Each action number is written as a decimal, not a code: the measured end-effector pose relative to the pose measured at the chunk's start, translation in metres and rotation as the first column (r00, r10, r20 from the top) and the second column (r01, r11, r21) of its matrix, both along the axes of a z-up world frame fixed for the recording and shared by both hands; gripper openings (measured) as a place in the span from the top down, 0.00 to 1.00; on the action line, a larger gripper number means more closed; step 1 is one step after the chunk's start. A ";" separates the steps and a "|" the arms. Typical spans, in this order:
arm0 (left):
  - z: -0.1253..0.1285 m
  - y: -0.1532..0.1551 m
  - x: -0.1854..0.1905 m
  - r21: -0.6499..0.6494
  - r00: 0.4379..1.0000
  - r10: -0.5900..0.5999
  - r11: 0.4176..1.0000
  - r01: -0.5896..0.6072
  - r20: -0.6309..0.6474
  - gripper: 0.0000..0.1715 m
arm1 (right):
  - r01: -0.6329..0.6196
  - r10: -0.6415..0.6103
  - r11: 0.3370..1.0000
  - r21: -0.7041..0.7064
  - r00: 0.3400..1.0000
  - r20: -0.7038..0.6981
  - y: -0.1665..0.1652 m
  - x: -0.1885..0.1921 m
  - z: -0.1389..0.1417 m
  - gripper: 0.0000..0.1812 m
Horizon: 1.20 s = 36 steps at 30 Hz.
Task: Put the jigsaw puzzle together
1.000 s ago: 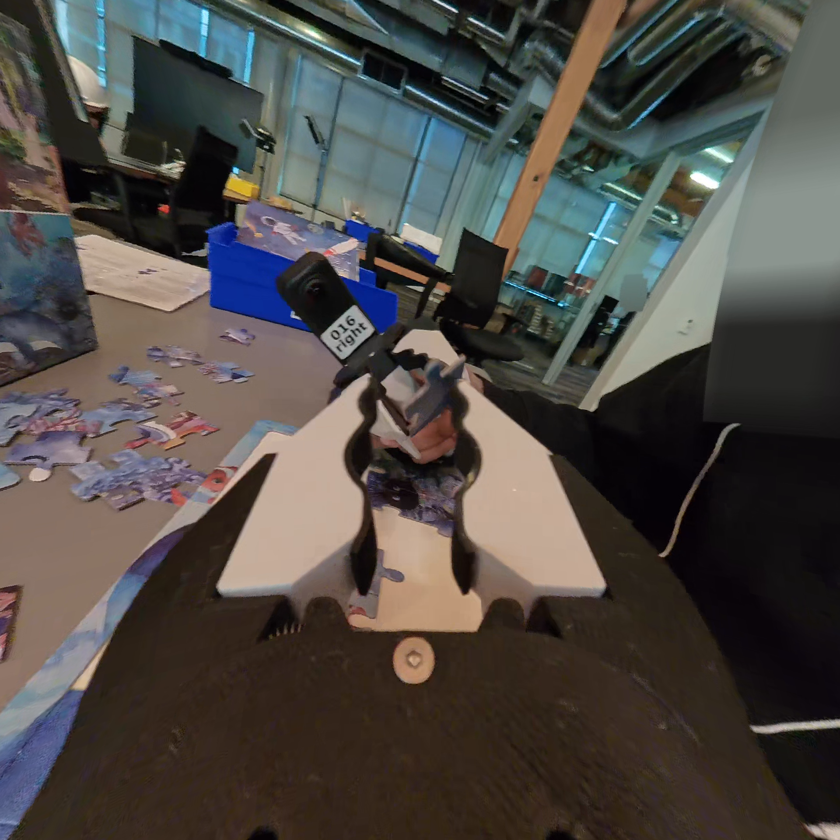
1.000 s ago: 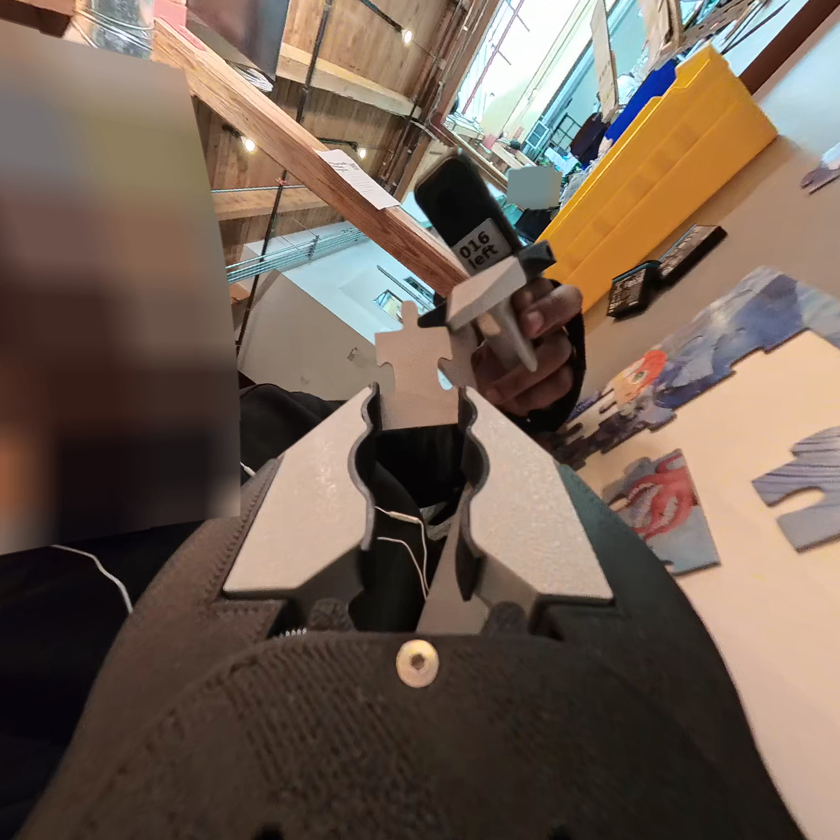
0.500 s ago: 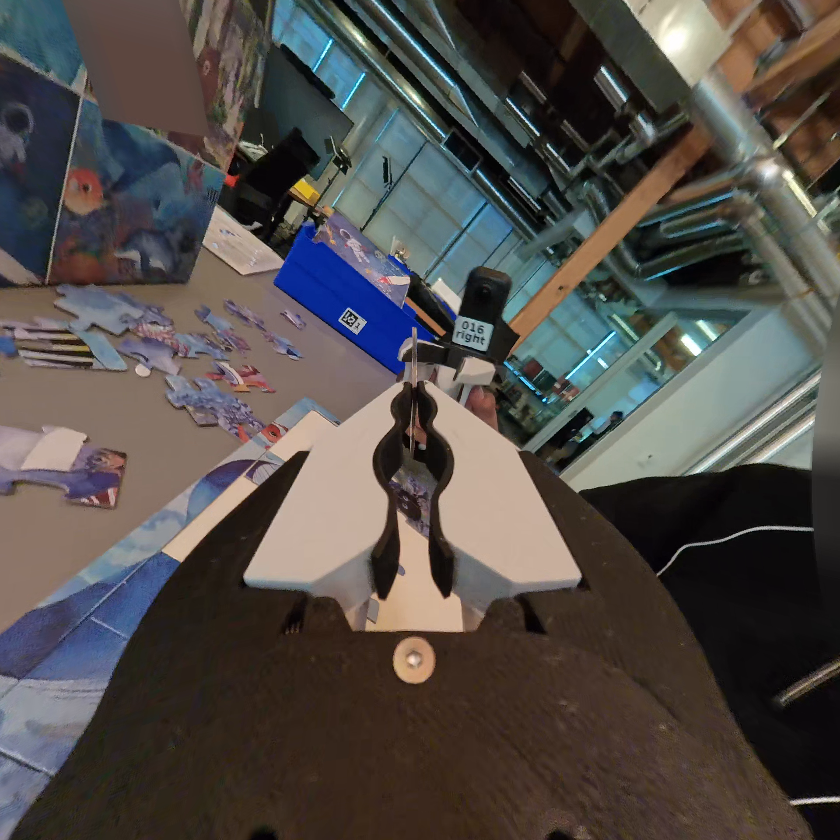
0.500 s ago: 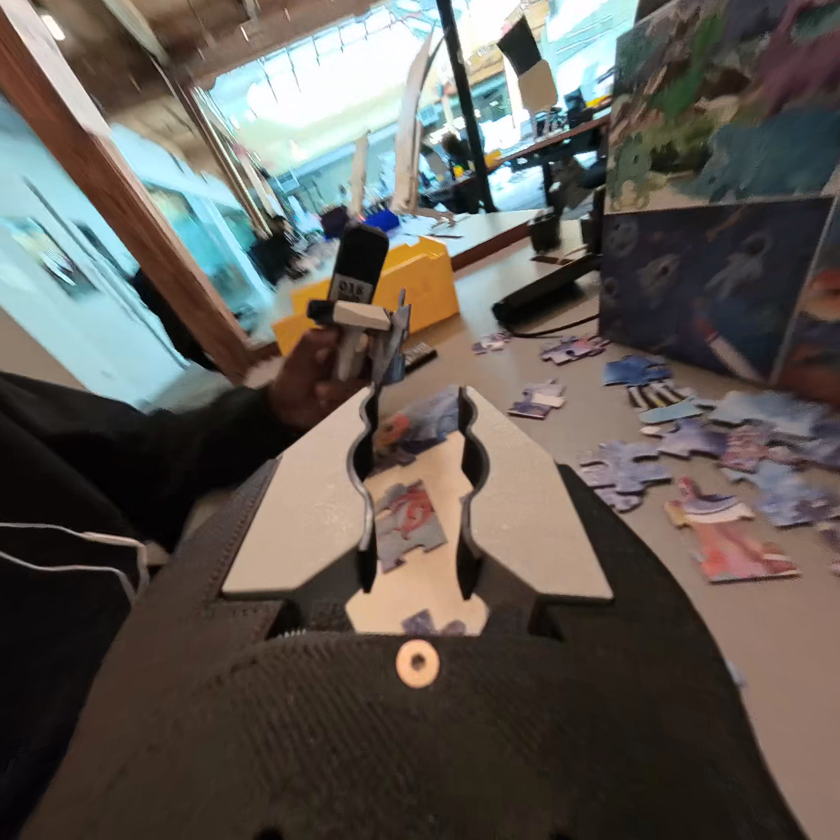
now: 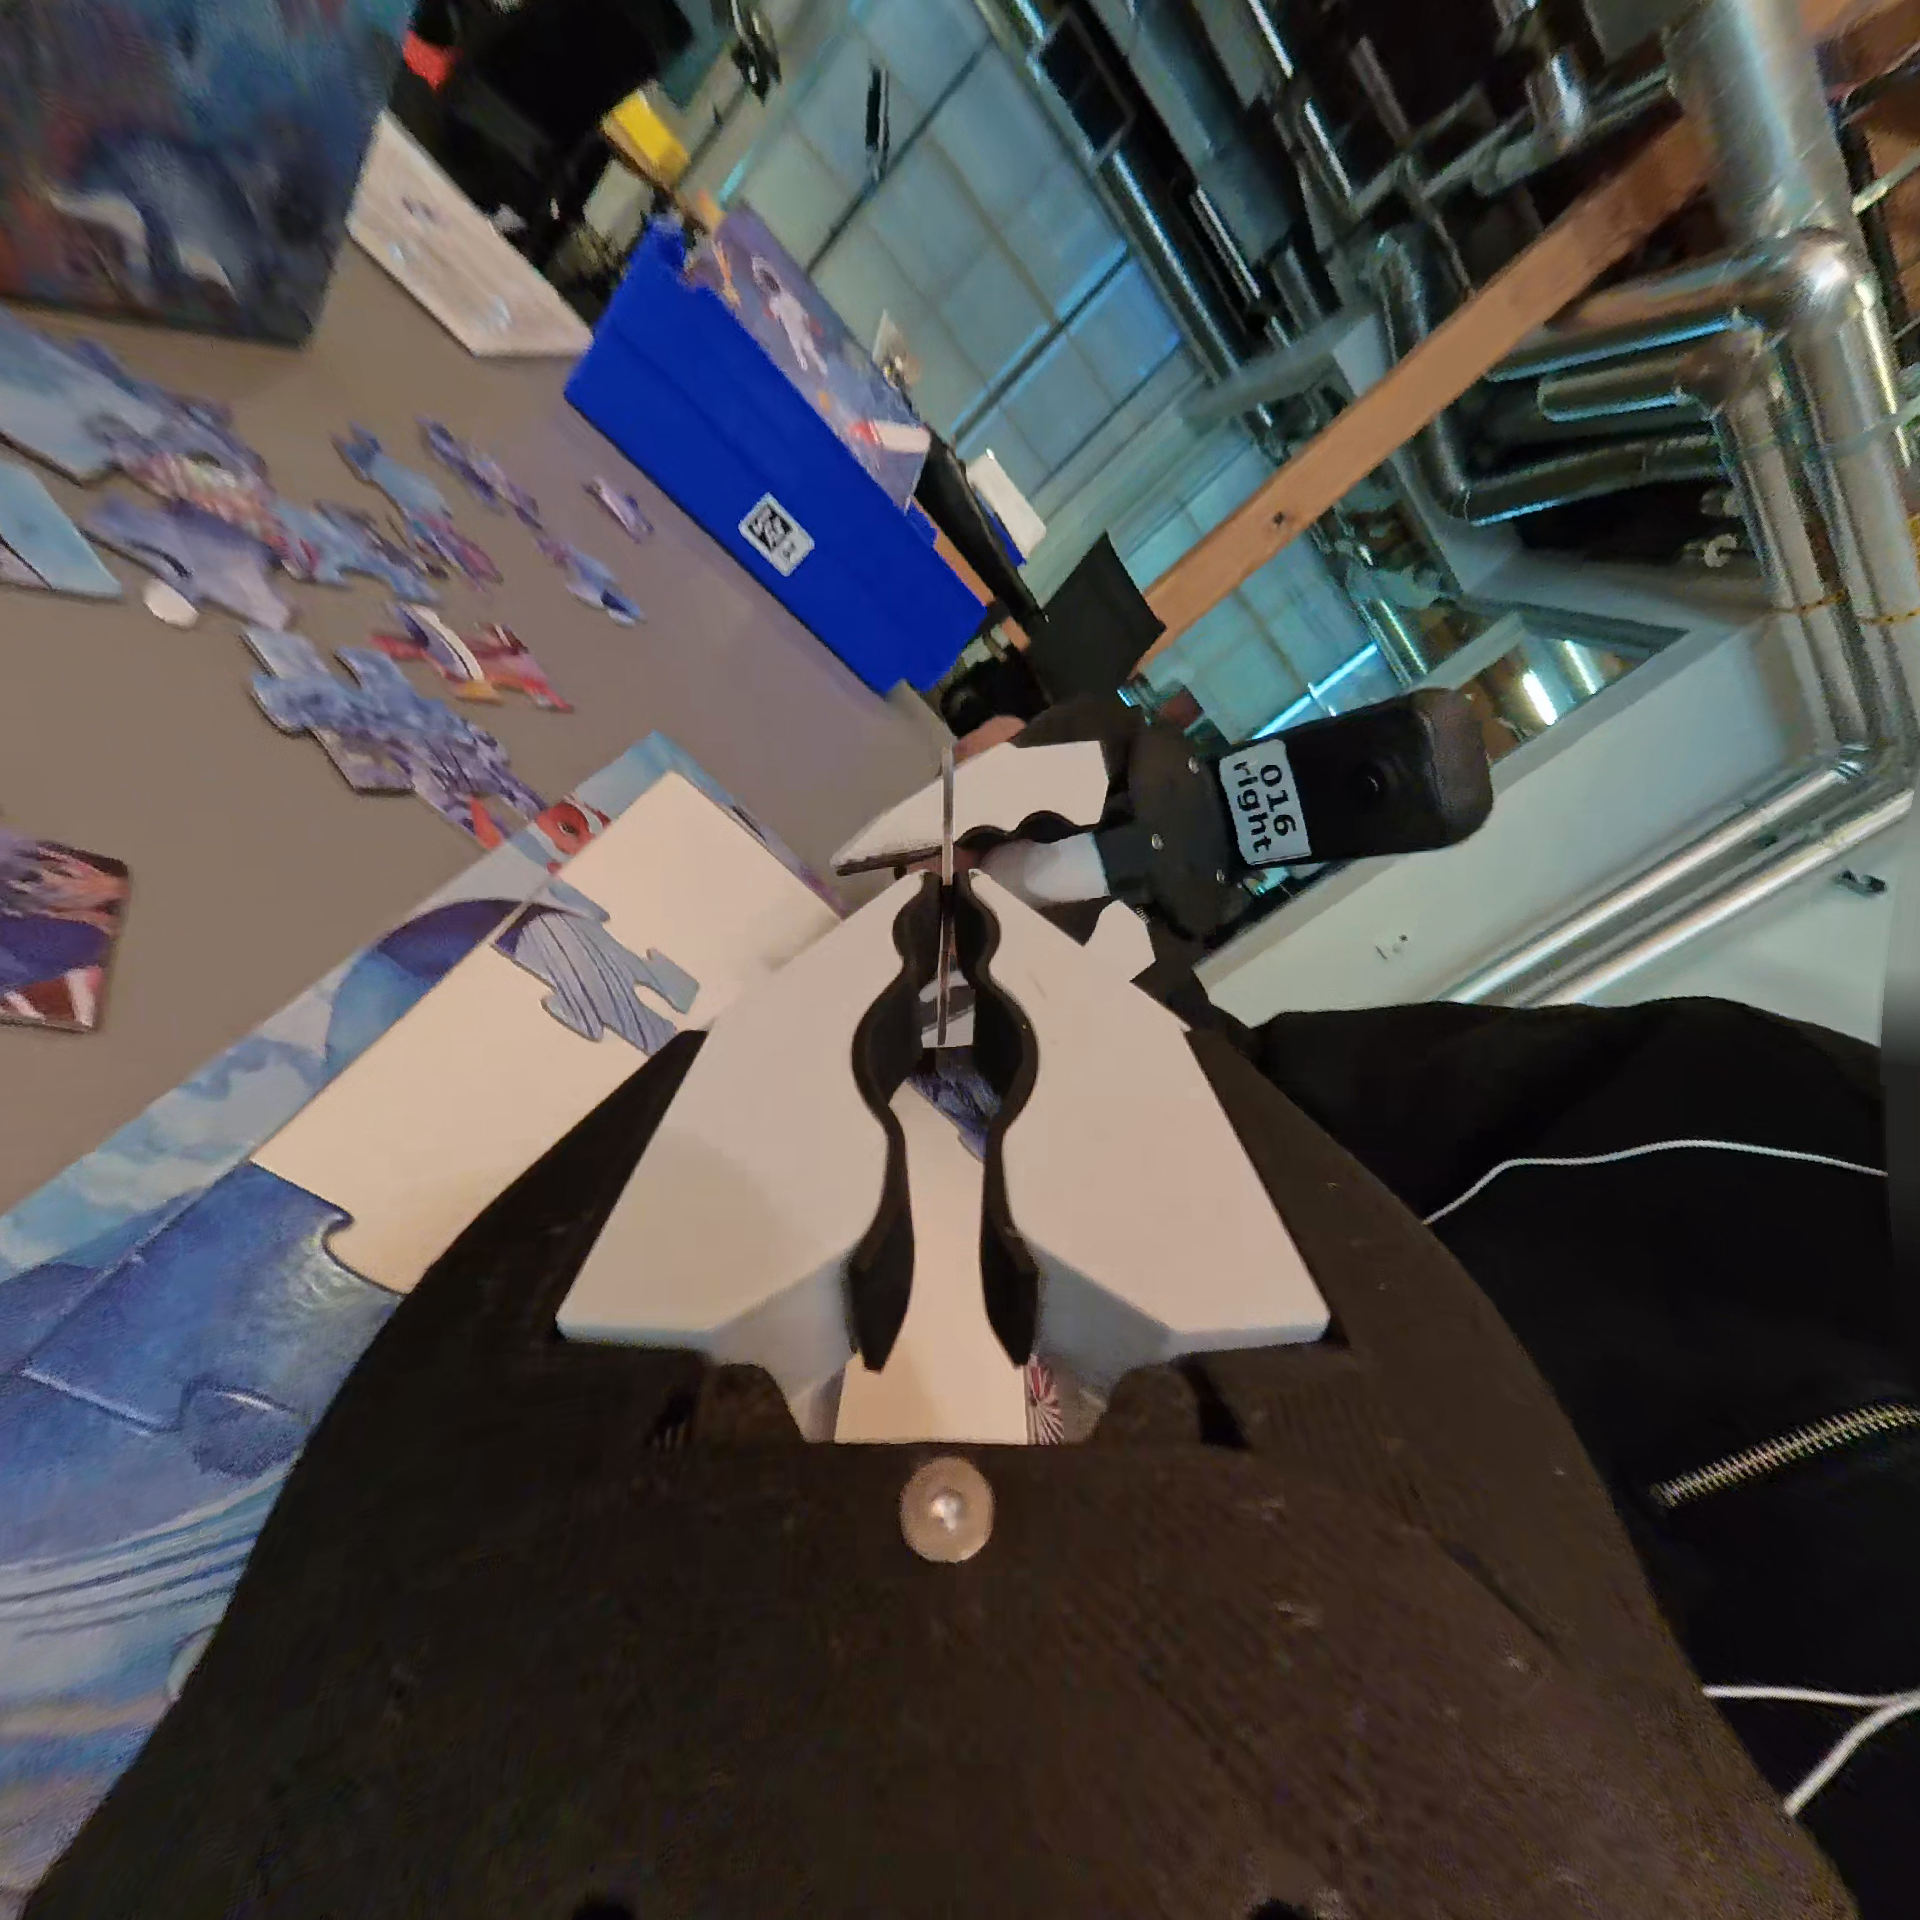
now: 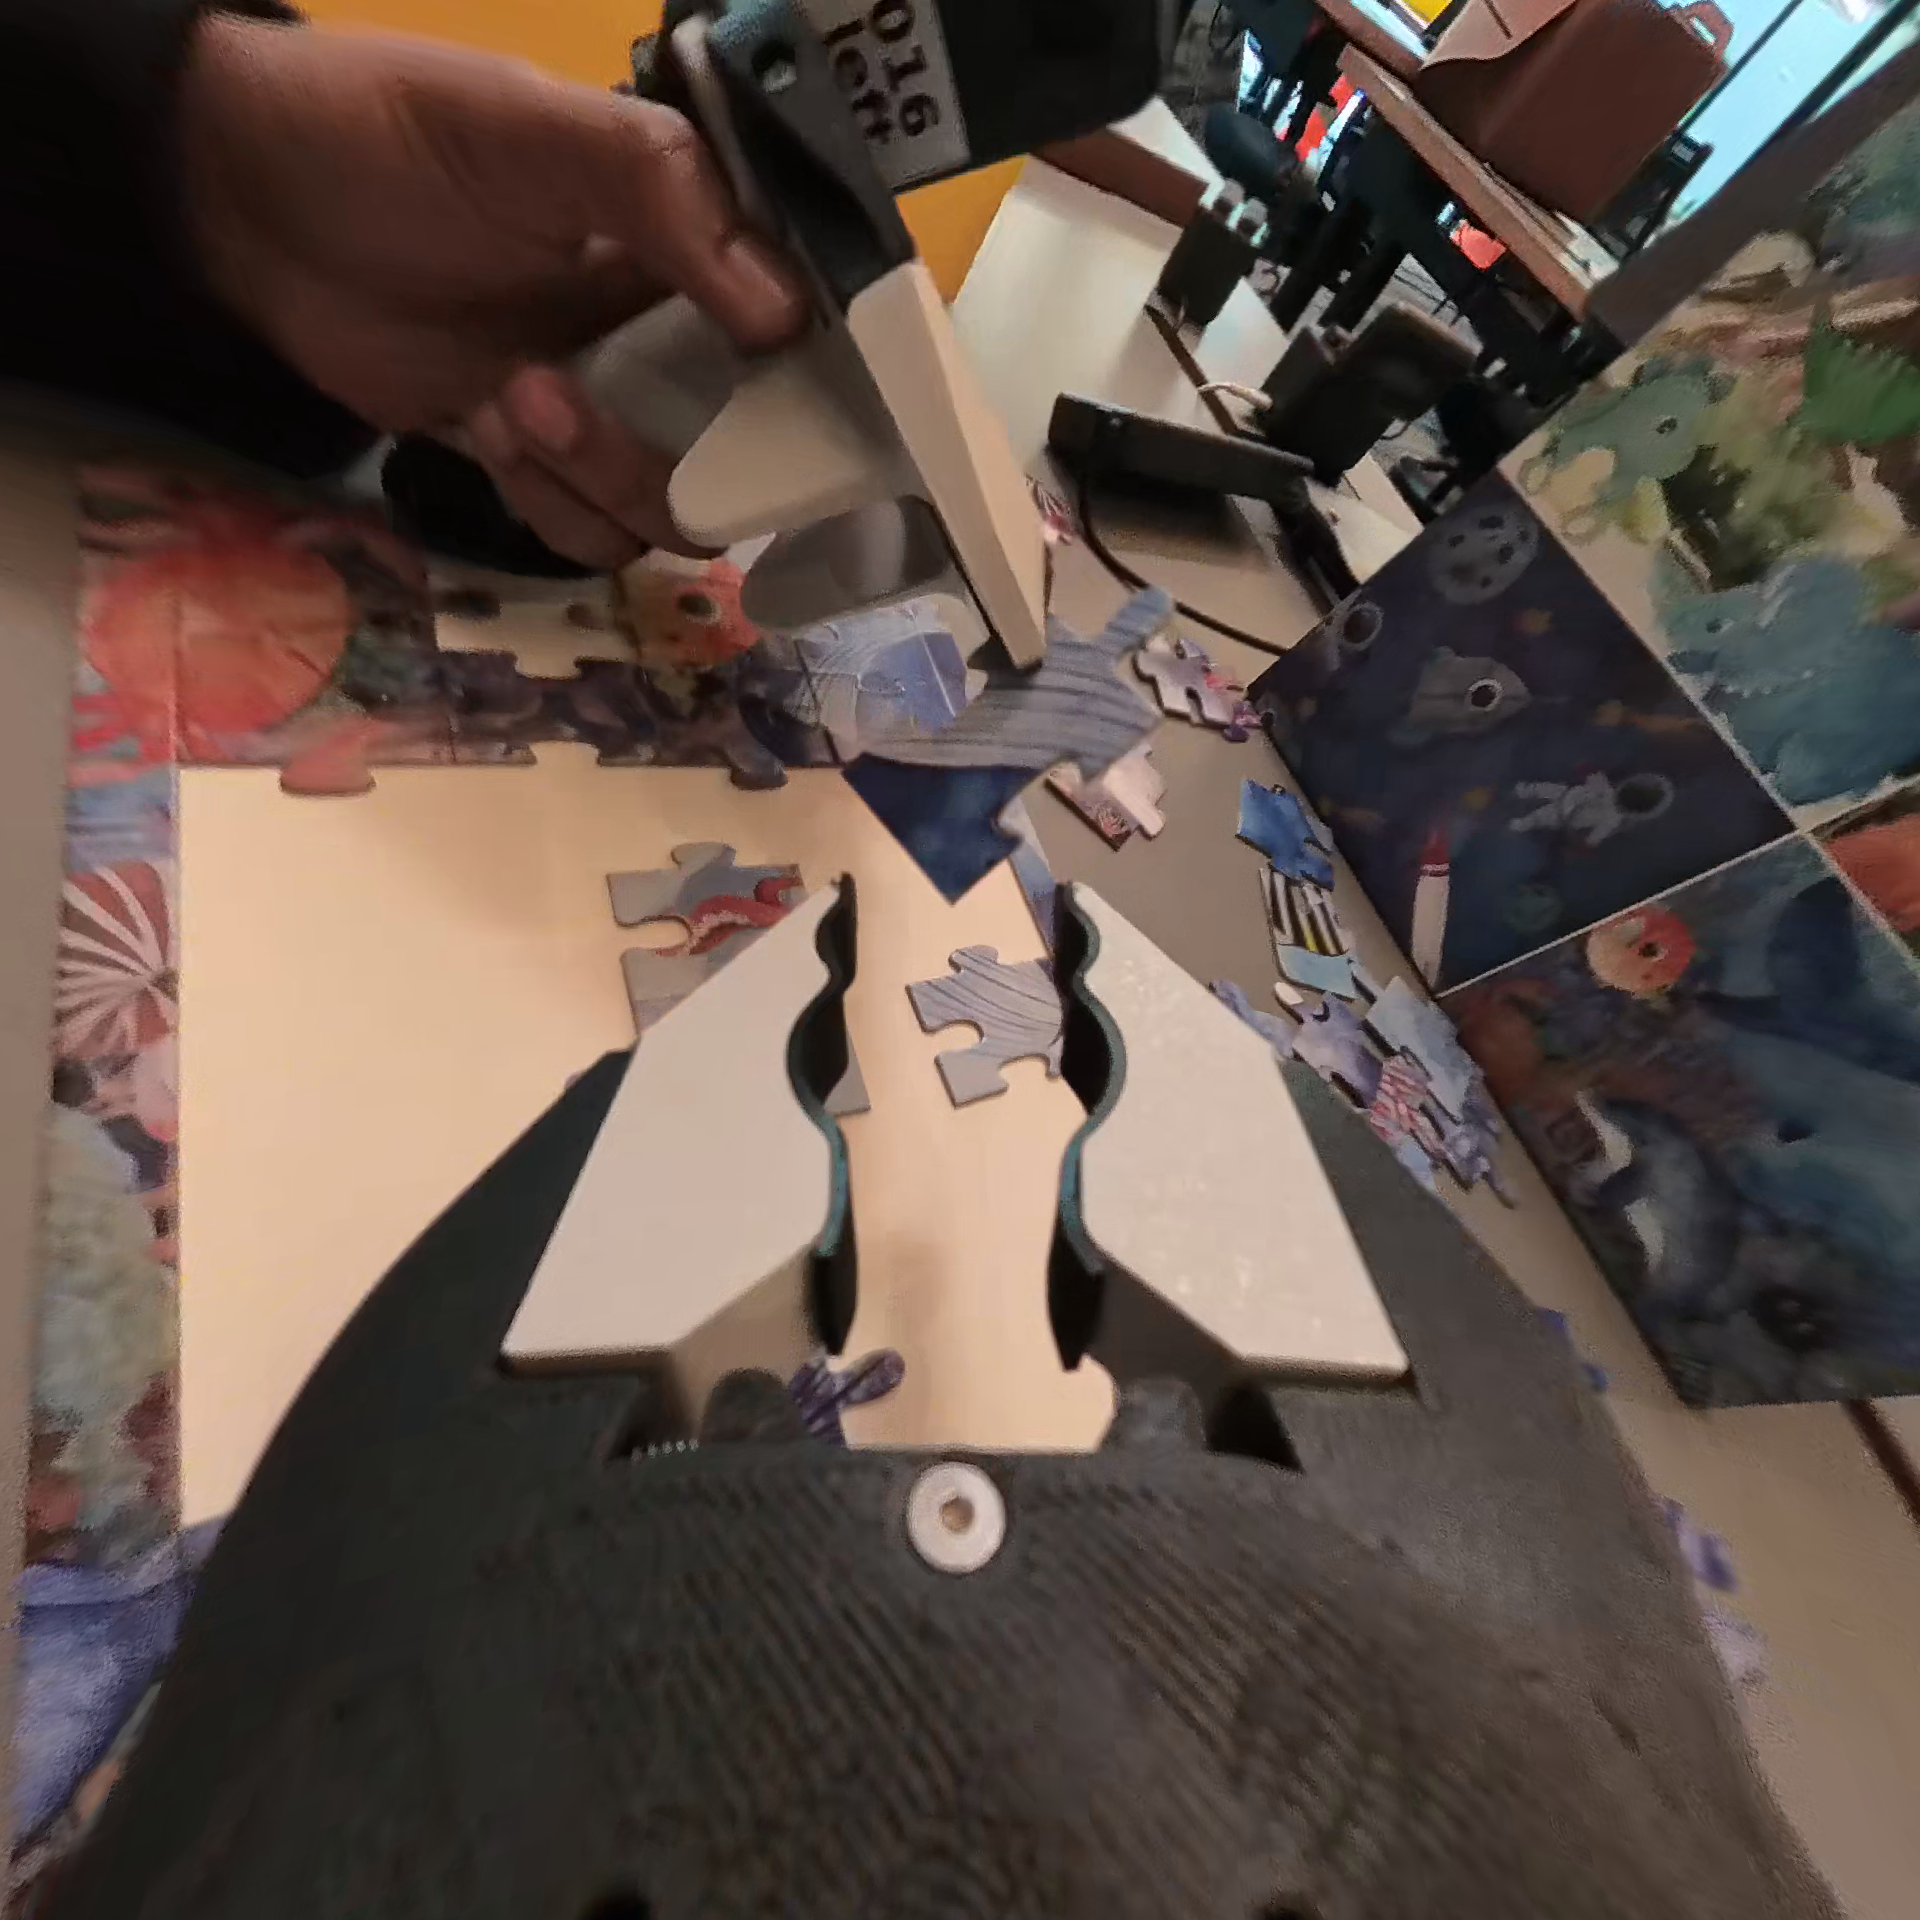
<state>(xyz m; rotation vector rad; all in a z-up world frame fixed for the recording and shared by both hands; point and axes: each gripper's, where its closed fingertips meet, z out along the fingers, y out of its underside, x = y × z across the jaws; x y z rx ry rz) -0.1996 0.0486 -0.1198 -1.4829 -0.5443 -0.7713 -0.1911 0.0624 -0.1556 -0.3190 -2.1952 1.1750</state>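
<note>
My left gripper (image 5: 943, 896) is shut on a blue jigsaw piece (image 5: 945, 810), seen edge-on between its tips. In the right wrist view the left gripper (image 6: 1003, 660) hangs that blue striped piece (image 6: 997, 748) just above the far right part of the white puzzle board (image 6: 416, 1039). The board's assembled border (image 6: 208, 644) runs along the far and left sides. My right gripper (image 6: 951, 920) is open and empty, low over the board. Under it lie a striped blue piece (image 6: 987, 1023) and a red-patterned piece (image 6: 707, 914). The right gripper (image 5: 883, 854) also shows just beyond my left tips.
Several loose pieces (image 6: 1382, 1060) lie on the grey table right of the board and also show in the left wrist view (image 5: 395, 717). A tall picture-covered puzzle box (image 6: 1662, 831) stands at the right. A blue bin (image 5: 769, 499) sits at the table's far side. A person's hand (image 6: 468, 260) holds the left gripper. The grippers' ends are close to 4 cm from one another.
The piece passed from my right gripper to my left: right opened, left shut on it. Both grippers then came down over the board, the right view tilting down onto it.
</note>
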 end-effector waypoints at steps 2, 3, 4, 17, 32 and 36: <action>-0.006 0.004 0.004 -0.022 0.999 -0.025 0.999 0.026 0.022 1.00 | -0.001 0.003 0.999 0.053 0.999 -0.044 -0.002 0.001 -0.003 0.83; -0.008 0.005 0.005 -0.029 0.999 -0.035 0.999 0.035 0.028 1.00 | -0.004 0.008 0.998 0.068 0.998 -0.061 -0.003 0.002 -0.003 0.85; -0.010 0.006 0.006 -0.034 0.999 -0.042 0.999 0.043 0.031 1.00 | -0.008 0.014 0.997 0.080 0.997 -0.071 -0.004 0.003 -0.003 0.86; -0.006 0.002 -0.003 -0.010 0.999 0.005 1.000 -0.004 0.036 0.90 | -0.002 0.008 0.997 0.077 0.997 -0.076 -0.002 0.003 0.000 0.89; 0.002 -0.007 -0.015 -0.001 0.997 0.074 0.997 -0.074 -0.014 0.88 | 0.123 -0.123 0.992 0.028 0.992 -0.033 0.036 -0.014 0.008 0.89; 0.001 -0.008 -0.016 -0.026 0.995 0.091 0.995 -0.093 -0.049 0.88 | 0.141 -0.139 0.990 -0.032 0.989 0.048 0.051 -0.016 0.008 0.89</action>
